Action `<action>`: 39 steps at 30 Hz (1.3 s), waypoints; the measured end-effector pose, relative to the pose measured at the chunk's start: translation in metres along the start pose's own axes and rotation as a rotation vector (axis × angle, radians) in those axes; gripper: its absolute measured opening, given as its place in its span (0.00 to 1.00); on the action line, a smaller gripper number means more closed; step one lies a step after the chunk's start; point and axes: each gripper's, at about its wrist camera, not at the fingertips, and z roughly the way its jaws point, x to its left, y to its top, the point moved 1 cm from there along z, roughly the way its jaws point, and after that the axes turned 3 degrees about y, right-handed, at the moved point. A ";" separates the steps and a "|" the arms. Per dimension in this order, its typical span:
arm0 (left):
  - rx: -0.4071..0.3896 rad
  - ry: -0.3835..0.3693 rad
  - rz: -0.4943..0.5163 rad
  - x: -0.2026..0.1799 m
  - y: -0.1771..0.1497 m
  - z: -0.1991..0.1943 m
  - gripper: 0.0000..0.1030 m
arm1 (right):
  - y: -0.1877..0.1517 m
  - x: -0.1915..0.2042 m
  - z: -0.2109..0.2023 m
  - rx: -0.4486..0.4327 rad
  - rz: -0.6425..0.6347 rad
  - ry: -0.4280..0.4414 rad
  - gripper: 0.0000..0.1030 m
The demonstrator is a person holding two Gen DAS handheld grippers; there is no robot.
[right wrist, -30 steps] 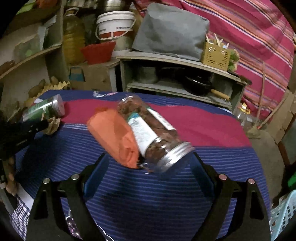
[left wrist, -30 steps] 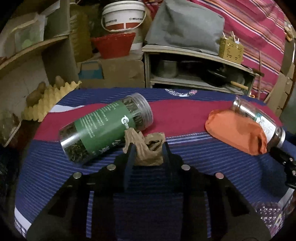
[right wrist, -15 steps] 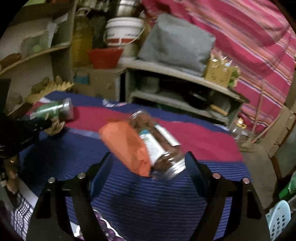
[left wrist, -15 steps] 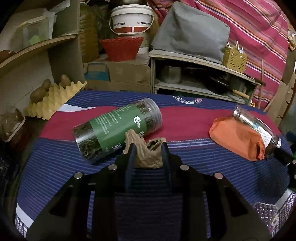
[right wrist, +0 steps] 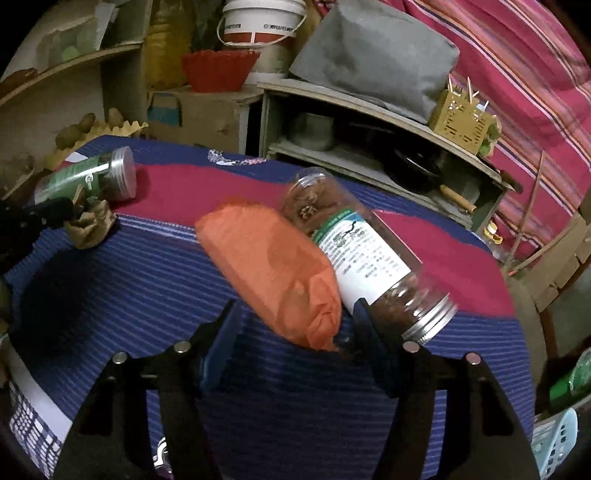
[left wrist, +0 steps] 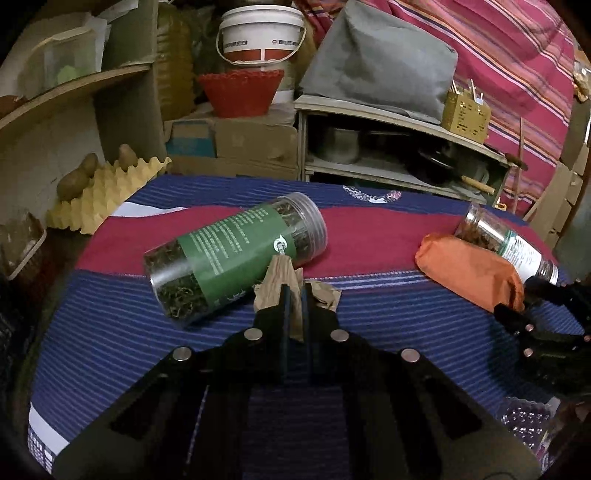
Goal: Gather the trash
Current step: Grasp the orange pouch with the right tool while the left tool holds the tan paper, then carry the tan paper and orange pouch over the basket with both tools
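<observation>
The left gripper (left wrist: pixel 292 295) is closed on the crumpled brown paper (left wrist: pixel 280 282), which sits on the counter (left wrist: pixel 110 332) touching the near side of the green-labelled jar (left wrist: pixel 236 254). The paper lies directly ahead of this gripper, pinched between the fingers, with most of the wad projecting forward and to the left. The right gripper (right wrist: pixel 295 317) is open, its jaws standing on either side of the near end of the orange wad (right wrist: pixel 273 273). The wad's long axis runs from far left to near right, roughly parallel to the white-labelled jar (right wrist: pixel 365 258), which lies against its right side. The right finger stands between wad and jar, so closing probably takes the wad alone, provided the finger does not catch the jar. The right gripper is the nearer one to the orange wad; the left one is well apart from it. Both jar labels carry small print and a round logo, too small to read. The white bucket (left wrist: pixel 262 33) on the far shelf bears a line of lettering, also illegible.
</observation>
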 end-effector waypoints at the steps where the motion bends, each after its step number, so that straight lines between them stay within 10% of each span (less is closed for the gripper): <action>1: -0.002 0.002 -0.002 0.000 0.000 0.000 0.05 | 0.000 0.000 0.002 0.006 -0.002 0.002 0.59; 4: -0.008 0.003 -0.003 0.000 0.000 -0.002 0.13 | -0.001 -0.004 0.010 0.036 0.021 0.036 0.50; 7: -0.026 0.025 -0.012 0.001 0.001 -0.005 0.55 | -0.002 -0.011 0.016 0.062 0.053 0.071 0.41; 16: -0.046 0.072 -0.019 -0.004 0.000 0.004 0.85 | -0.007 -0.019 0.017 0.052 0.074 0.101 0.23; 22: 0.009 0.039 -0.067 0.004 0.000 0.018 0.81 | -0.013 -0.024 0.006 0.036 0.090 0.112 0.21; 25: 0.027 0.010 -0.029 -0.003 -0.001 0.021 0.48 | -0.017 -0.030 -0.004 0.024 0.108 0.110 0.21; 39: -0.025 -0.022 0.002 -0.008 -0.003 0.001 0.44 | -0.061 -0.053 -0.073 -0.014 0.149 0.047 0.21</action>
